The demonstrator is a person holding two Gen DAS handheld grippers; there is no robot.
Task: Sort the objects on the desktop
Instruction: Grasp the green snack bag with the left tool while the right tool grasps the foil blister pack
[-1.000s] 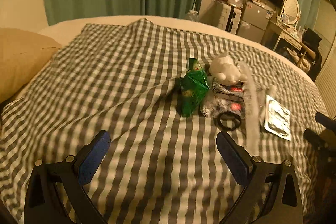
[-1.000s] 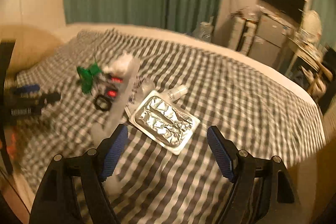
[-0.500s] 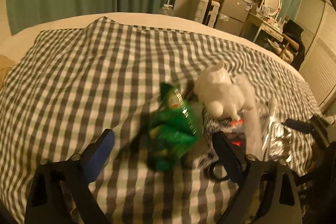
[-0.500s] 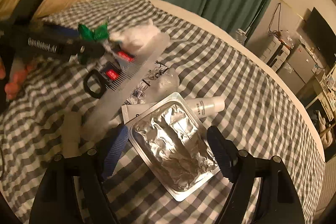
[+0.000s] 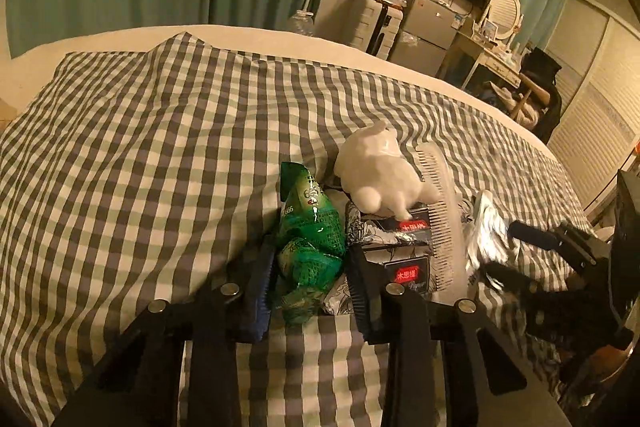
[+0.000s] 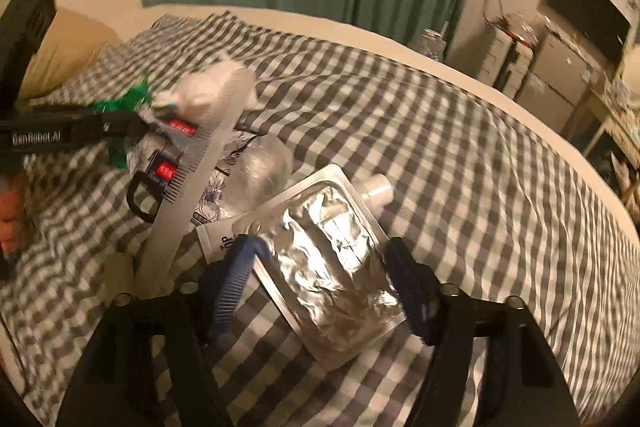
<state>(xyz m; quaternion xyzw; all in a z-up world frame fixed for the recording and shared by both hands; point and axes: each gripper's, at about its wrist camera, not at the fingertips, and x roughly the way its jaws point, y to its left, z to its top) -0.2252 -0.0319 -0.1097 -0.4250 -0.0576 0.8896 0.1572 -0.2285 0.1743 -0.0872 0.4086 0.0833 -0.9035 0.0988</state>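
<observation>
Green snack bag [image 5: 310, 251] pinched between left gripper [image 5: 310, 279] fingers [image 5: 262, 275].

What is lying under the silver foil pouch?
Under the silver foil pouch lies a white tube: its cap shows at the far edge, its printed end nearer. Its middle is covered.

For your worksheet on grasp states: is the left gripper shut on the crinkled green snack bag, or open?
Shut on it: the left gripper pads press both sides of the crinkled green snack bag.
</observation>
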